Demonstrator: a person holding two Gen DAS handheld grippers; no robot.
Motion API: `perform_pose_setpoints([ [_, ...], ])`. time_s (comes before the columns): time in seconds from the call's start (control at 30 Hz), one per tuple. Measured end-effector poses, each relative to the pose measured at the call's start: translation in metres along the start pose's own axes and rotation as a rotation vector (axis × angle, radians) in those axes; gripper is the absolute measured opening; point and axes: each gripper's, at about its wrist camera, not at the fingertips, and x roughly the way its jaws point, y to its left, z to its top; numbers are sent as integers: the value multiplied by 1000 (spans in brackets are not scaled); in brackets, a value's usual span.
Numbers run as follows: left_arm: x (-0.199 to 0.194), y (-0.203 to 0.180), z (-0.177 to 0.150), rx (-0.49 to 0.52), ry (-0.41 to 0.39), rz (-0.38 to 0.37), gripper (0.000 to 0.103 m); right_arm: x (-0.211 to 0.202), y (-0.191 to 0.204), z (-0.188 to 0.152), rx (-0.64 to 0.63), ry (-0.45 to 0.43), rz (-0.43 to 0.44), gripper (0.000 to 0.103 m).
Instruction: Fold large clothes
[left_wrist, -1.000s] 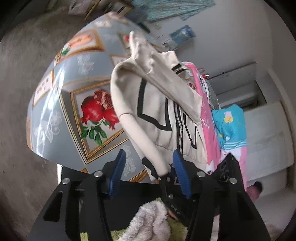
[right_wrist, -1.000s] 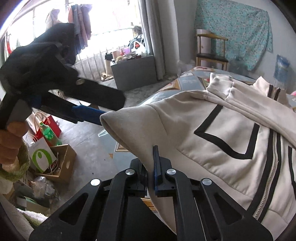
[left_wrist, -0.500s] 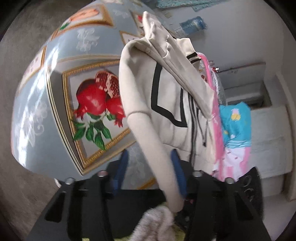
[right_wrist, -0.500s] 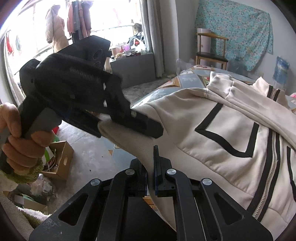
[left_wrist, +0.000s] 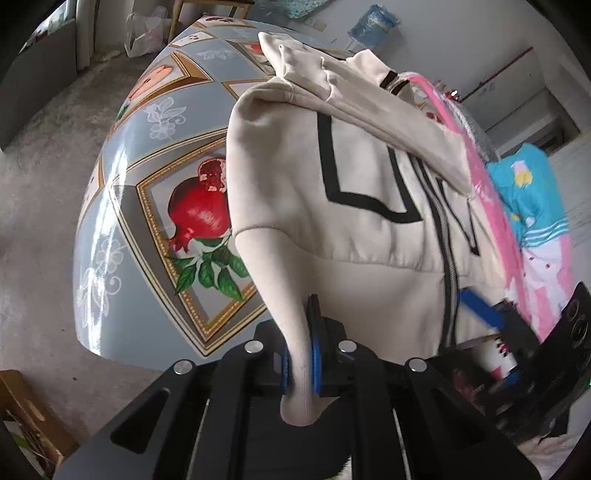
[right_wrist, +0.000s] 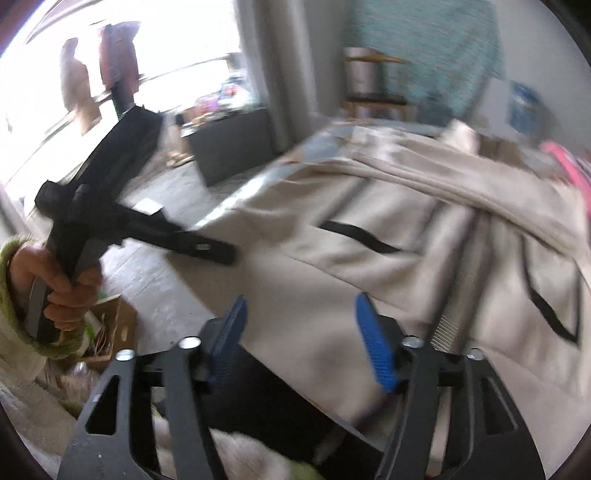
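Left gripper (left_wrist: 300, 354) pressed together on the cream sleeve end (left_wrist: 295, 369), cuff poking out below the blue pads (left_wrist: 316, 354). Right gripper (right_wrist: 303, 336) spread wide, nothing between its pads (right_wrist: 376, 350), hovering over the lower hem area; frame is motion-blurred. Cream zip jacket (left_wrist: 351, 206) with black line trim lies front-up on the table (left_wrist: 122, 229) with the pomegranate-print cloth, near the table's edge. One sleeve appears laid across the chest already; the sleeve in the left gripper is lifted off the body. Pink and turquoise clothes (left_wrist: 532, 206) heaped just beside it, far side. Progress: early, I'd say. Jacket spread out, sleeves part-way handled; body not yet folded over, no compact stack visible.
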Motion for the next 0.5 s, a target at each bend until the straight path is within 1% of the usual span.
perform_pose_setpoints([
  [0.07, 1, 0, -1, 7, 1, 12, 9, -15, -29, -11, 86, 19, -77, 67],
  [0.1, 1, 0, -1, 11, 1, 18, 9, -21, -41, -16, 119, 26, -111, 70],
  [0.17, 2, -2, -1, 23, 0, 30, 9, -35, -69, -31, 200, 52, -191, 71],
  [0.23, 3, -5, -2, 44, 0, 49, 9, -44, -87, -42, 255, 73, -251, 71],
  [0.37, 6, -6, -4, 61, 7, 70, 9, -67, -119, -59, 349, 88, -330, 71],
  [0.5, 6, -6, -4, 68, 11, 75, 10, -83, -137, -67, 391, 111, -367, 71],
])
